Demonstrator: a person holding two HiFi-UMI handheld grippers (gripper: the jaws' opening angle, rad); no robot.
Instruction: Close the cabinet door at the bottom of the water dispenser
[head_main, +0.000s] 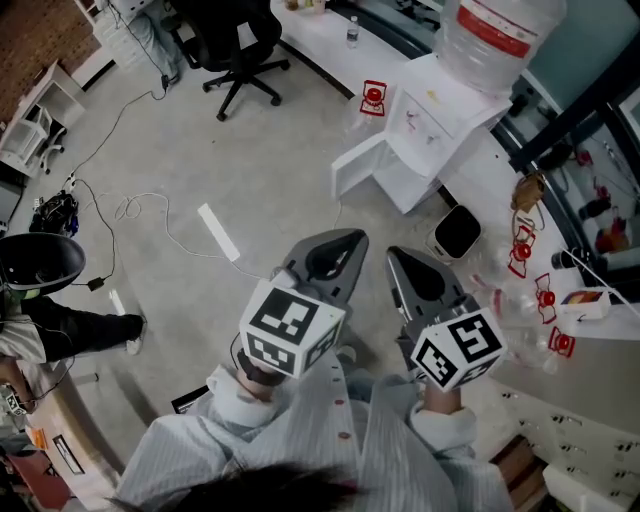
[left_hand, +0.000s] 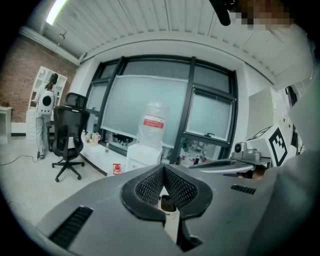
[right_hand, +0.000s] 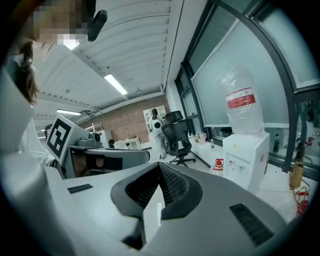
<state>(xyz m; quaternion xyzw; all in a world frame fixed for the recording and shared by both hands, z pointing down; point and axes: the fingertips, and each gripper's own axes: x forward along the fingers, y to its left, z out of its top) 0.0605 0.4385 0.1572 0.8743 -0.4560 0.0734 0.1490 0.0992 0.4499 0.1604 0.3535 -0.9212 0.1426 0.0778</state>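
Here we are with both tools up in front of us. The left gripper (head_main: 352, 238) has its fingers pressed together at the tips, with nothing between them. The right gripper (head_main: 393, 252) matches it, fingers fully closed and empty. We hold the two side by side and just apart, touching nothing, and both tilt a little downward.

Ahead of us, well apart from both grippers, stands the white water dispenser (head_main: 432, 128) with its big clear bottle (head_main: 495, 35) on top. Down at its base the cabinet door (head_main: 357, 168) hangs open, swung out to the left over the floor (head_main: 250, 160). From the right gripper view we see the water dispenser (right_hand: 245, 155) front-on, but our own fingers cover its lower part.

Around us the grey floor carries loose cables (head_main: 140, 210) and a white strip (head_main: 218, 232). What looks like a small bin (head_main: 457, 232) sits just right of the dispenser, though we can't be sure from this angle. A black office chair (head_main: 235, 45) stands further off, near a long white desk (head_main: 330, 45) that runs along the window (left_hand: 145, 107). A person (head_main: 60, 325) is at the left edge.
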